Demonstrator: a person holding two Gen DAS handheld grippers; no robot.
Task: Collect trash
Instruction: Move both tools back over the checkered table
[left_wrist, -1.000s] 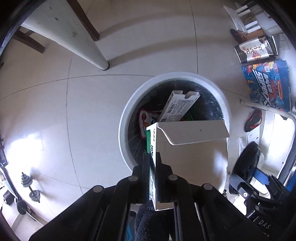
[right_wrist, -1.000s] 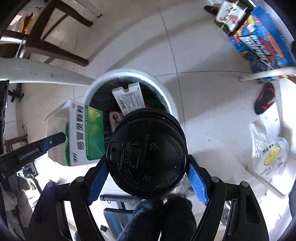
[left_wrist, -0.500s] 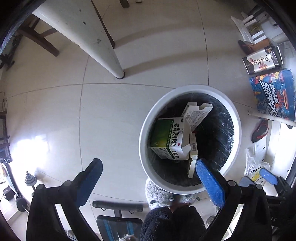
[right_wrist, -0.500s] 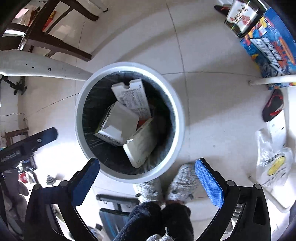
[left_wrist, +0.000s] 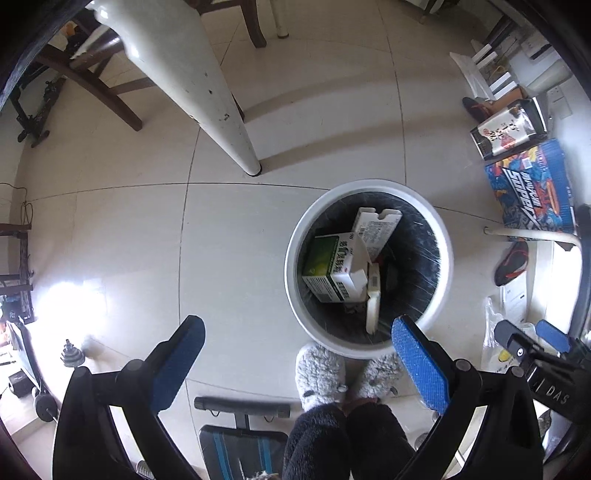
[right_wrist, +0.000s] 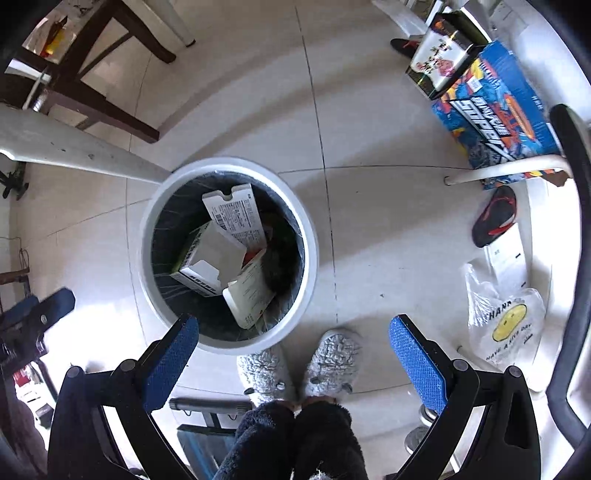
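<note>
A round white trash bin (left_wrist: 445, 258) with a black liner stands on the tiled floor, also in the right wrist view (right_wrist: 312, 240). Inside lie a green and white carton (left_wrist: 330, 266) and white flat boxes (right_wrist: 236, 216). My left gripper (left_wrist: 297, 345) is open and empty, held high above the bin's near left side. My right gripper (right_wrist: 293, 343) is open and empty, above the floor just right of the bin. The other gripper's blue tip shows at the left edge of the right wrist view (right_wrist: 51, 308).
The person's grey slippers (left_wrist: 321, 369) stand at the bin's near rim. A white table leg (left_wrist: 207, 92) rises behind the bin. Colourful boxes (right_wrist: 491, 110), a red-black slipper (right_wrist: 495, 216) and a plastic bag (right_wrist: 506, 325) lie to the right. Dumbbells (left_wrist: 70, 356) lie at left.
The left gripper let go of the green carton and the right let go of the black-lidded cup; both dropped into the bin. Both grippers opened and rose away from the bin.
</note>
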